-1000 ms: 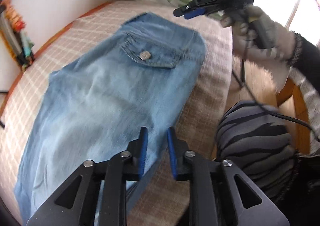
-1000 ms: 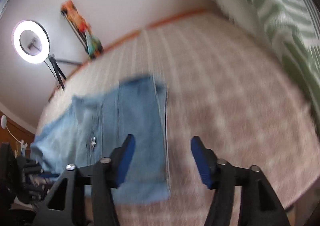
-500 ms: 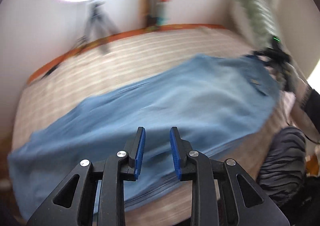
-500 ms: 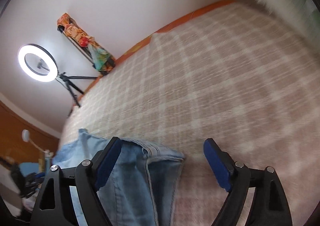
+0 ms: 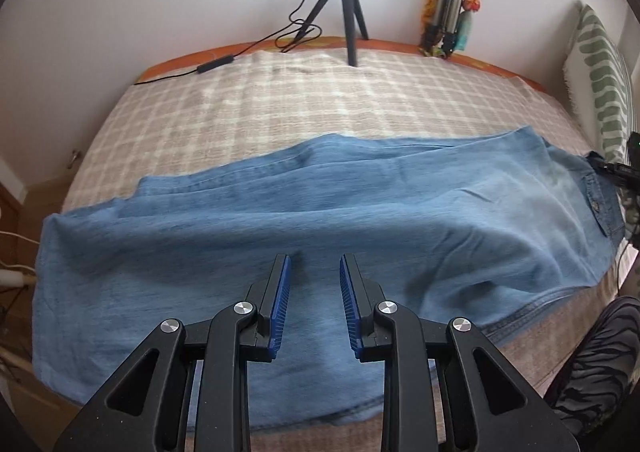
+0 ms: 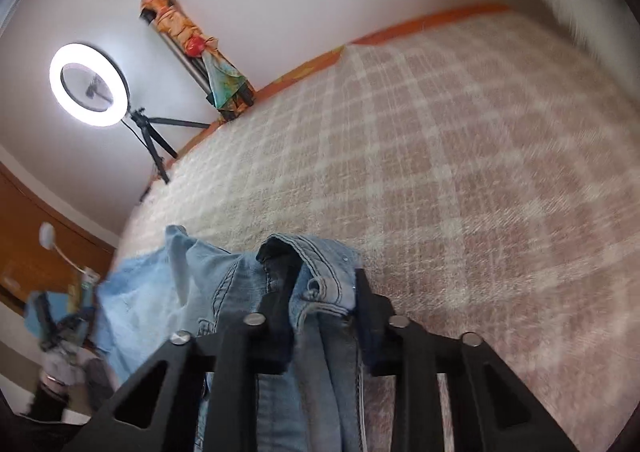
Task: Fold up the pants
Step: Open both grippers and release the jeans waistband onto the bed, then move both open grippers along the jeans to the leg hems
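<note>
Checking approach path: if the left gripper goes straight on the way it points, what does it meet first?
Most likely the jeans: the left gripper points down at the leg spread flat on the bed, nothing between its fingers. Depth is unclear, but nothing else shows in that line.

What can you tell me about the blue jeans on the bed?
The jeans are light blue denim, faded paler toward the waist. They lie long and flat across the checked blanket, a bit wrinkled, with one leg over the other. A back pocket flap with a metal button shows near the waist. The right gripper is closing on the bunched waistband, with denim between its jaws. The left gripper hangs over the legs with nothing between its fingers.
</note>
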